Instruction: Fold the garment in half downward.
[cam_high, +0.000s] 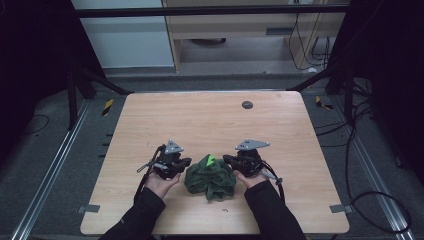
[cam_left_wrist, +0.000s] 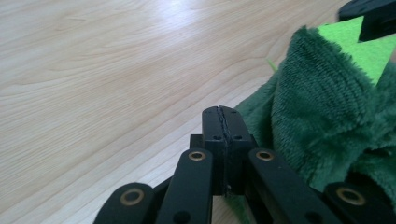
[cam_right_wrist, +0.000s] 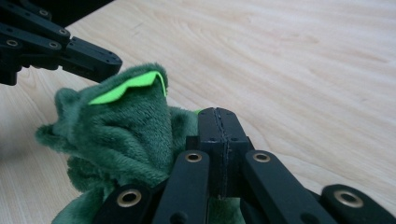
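The left tongs (cam_left_wrist: 223, 122) have their jaws pressed flat together with nothing between them, the tips pointing over bare wood. The right tongs (cam_right_wrist: 219, 125) are likewise fully closed and grip nothing. Between the two lies a crumpled dark green plush cloth (cam_high: 210, 178); from the high view each pair of tongs sits just beside it, left tongs (cam_high: 183, 162) at its left flank, right tongs (cam_high: 227, 160) at its right, tips turned inward toward the bundle.

In the left gripper view the cloth (cam_left_wrist: 327, 112) bulges up just to the right of the closed jaws, close against the linkage. In the right gripper view the cloth (cam_right_wrist: 121, 135) rises to the left of the jaws, and the left tongs (cam_right_wrist: 95, 58) reach in above it from the upper left.

The gripper views reveal a bright lime-green patch (cam_right_wrist: 126, 88) on the fleece's top fold, a mere speck from above. The high view alone gives the worktop (cam_high: 215, 125) edges: wide open wood ahead of both tongs up to the far edge, a small dark round disc (cam_high: 247, 105) well beyond them, and a narrower strip behind the hands toward the near edge. Side edges stand well clear of either hand.
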